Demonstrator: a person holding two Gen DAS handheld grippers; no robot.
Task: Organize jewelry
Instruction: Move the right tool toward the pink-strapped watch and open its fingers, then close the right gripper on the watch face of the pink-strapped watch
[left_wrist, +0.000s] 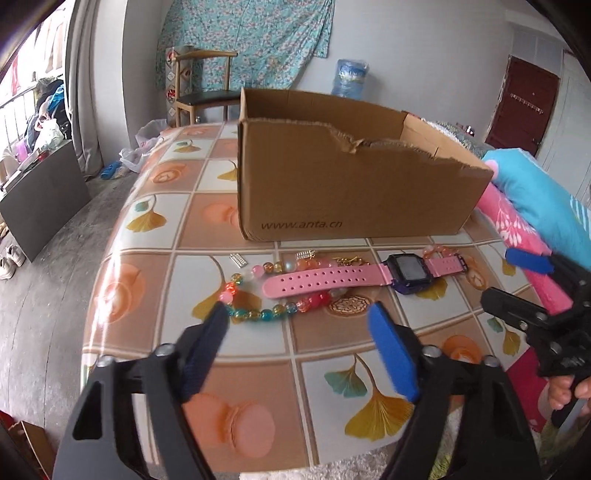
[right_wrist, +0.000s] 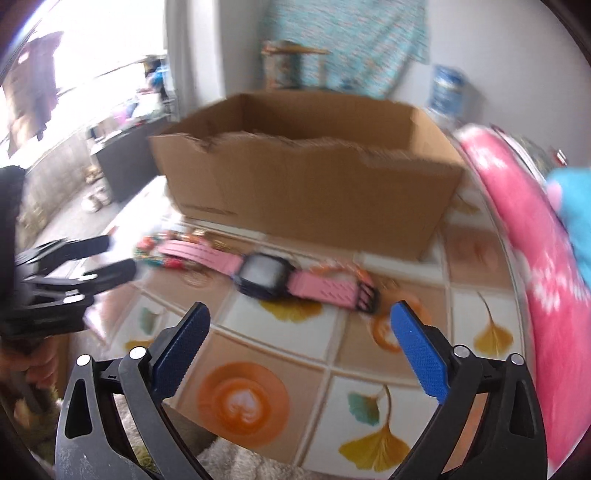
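Starting out, by the look of it: nothing picked up yet, all jewelry lies on the tabletop (left_wrist: 155, 206) in front of the cardboard box (left_wrist: 332, 184). Box interior mostly hidden, so I cannot tell if anything is in it already. Pink watch (left_wrist: 369, 275) lies flat just in front of the box; beaded bracelet (left_wrist: 258, 295) loops under its strap, touching it. Small silver charm (left_wrist: 236, 258) and gold chain piece (left_wrist: 347, 261) sit between watch and box. Left gripper (left_wrist: 299, 336) hovers near the bracelet, fingers spread, empty. Right gripper (right_wrist: 299, 343) hovers near the watch's buckle end, fingers spread, empty. Left to do, probably: every piece into the box. In the way: box's torn front wall to clear, strap overlapping beads, pink blanket (right_wrist: 535, 258) right of the box crowding that side. Right view blurred.
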